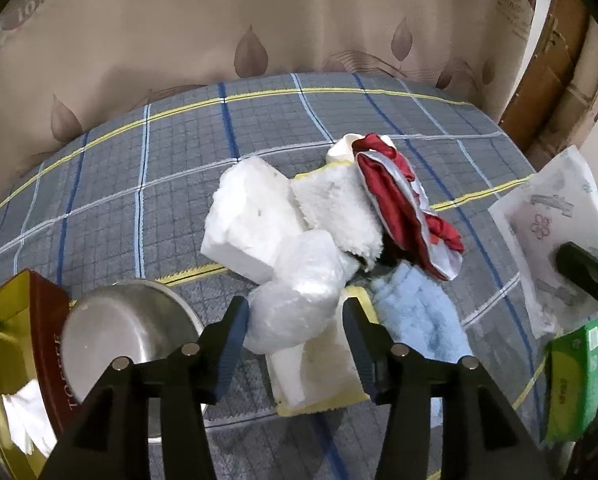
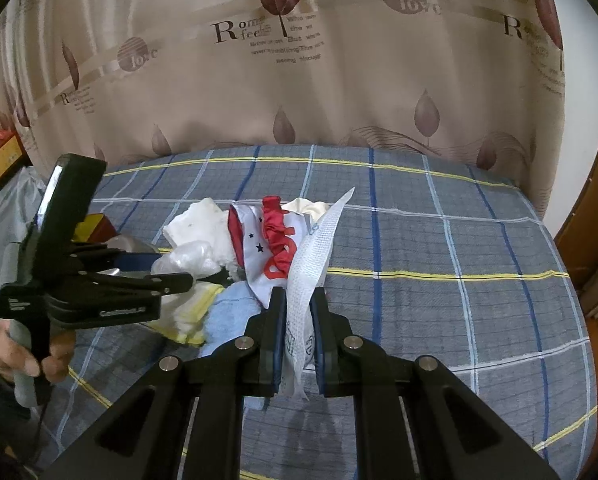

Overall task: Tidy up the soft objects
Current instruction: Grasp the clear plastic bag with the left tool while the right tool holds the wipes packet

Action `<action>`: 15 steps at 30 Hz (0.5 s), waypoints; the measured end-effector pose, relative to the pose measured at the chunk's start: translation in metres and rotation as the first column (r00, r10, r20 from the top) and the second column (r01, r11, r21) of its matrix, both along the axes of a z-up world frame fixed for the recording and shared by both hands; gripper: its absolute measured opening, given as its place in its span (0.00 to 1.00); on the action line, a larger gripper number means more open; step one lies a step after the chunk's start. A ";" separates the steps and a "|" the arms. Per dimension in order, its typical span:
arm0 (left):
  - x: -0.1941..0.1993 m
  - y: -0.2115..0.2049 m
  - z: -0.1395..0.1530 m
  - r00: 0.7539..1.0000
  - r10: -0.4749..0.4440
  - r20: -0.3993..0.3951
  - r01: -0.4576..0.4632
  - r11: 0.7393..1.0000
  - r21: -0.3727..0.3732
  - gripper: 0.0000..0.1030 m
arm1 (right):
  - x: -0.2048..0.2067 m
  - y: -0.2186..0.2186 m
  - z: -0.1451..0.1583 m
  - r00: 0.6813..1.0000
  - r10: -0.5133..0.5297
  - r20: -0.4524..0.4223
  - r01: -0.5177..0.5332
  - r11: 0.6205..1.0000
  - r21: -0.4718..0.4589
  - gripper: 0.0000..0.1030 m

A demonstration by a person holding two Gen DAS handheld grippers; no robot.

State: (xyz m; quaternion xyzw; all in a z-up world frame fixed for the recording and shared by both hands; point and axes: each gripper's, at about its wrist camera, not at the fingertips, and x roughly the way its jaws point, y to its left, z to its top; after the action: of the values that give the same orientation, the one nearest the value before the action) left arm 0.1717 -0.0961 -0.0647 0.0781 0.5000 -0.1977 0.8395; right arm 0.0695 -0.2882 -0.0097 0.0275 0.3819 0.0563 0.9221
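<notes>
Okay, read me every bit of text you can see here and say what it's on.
"love": curtain, in round emblems.
"Rome feels": curtain, large print; the smaller lines under it are blurred.
"TOFFEE", partly hidden: red and gold box.
Left gripper body: white lettering, too blurred.
White printed sheet: too small.

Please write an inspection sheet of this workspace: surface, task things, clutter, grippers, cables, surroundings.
Surface: bed with grey checked cover.
Job's things: pile of foam block, bubble wrap, white fluffy cloth, red and white cloth, light blue towel.
Clutter: steel bowl, gold and red box, green pack.
Grippers: left gripper open around the bubble wrap; right gripper shut on white printed sheet.
Cables: nothing seen.
Surroundings: beige curtain behind.
</notes>
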 end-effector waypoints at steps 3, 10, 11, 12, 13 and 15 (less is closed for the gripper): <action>0.002 0.001 -0.003 1.000 0.005 0.000 -0.005 1.000 0.015 0.49 | 0.000 0.003 -0.001 1.000 0.008 -0.001 -0.008 1.000 0.006 0.11; 0.003 0.014 0.001 0.999 0.032 -0.007 -0.032 0.996 -0.083 0.43 | 0.000 0.009 -0.003 1.000 0.021 0.002 -0.021 1.000 0.015 0.11; 0.003 0.015 0.002 0.999 0.036 -0.007 -0.036 0.995 -0.088 0.41 | 0.000 0.010 -0.003 1.000 0.023 0.001 -0.023 1.000 0.013 0.11; 0.003 0.015 0.002 0.999 0.041 -0.007 -0.042 0.995 -0.090 0.40 | 0.000 0.010 -0.003 1.000 0.023 0.001 -0.023 1.000 0.012 0.11; 0.004 0.016 0.002 0.999 0.047 -0.011 -0.047 0.995 -0.085 0.39 | 0.000 0.010 -0.003 1.000 0.022 0.001 -0.022 1.000 0.011 0.11; 0.002 0.015 0.004 0.999 0.044 -0.005 -0.044 0.996 -0.083 0.38 | -0.001 0.010 -0.003 1.000 0.022 -0.001 -0.022 1.000 0.011 0.11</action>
State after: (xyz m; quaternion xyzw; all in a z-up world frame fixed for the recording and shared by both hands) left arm 0.1734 -0.0811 -0.0609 0.0316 0.4941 -0.1999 0.8455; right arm 0.0686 -0.2785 -0.0129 0.0284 0.3823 0.0683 0.9211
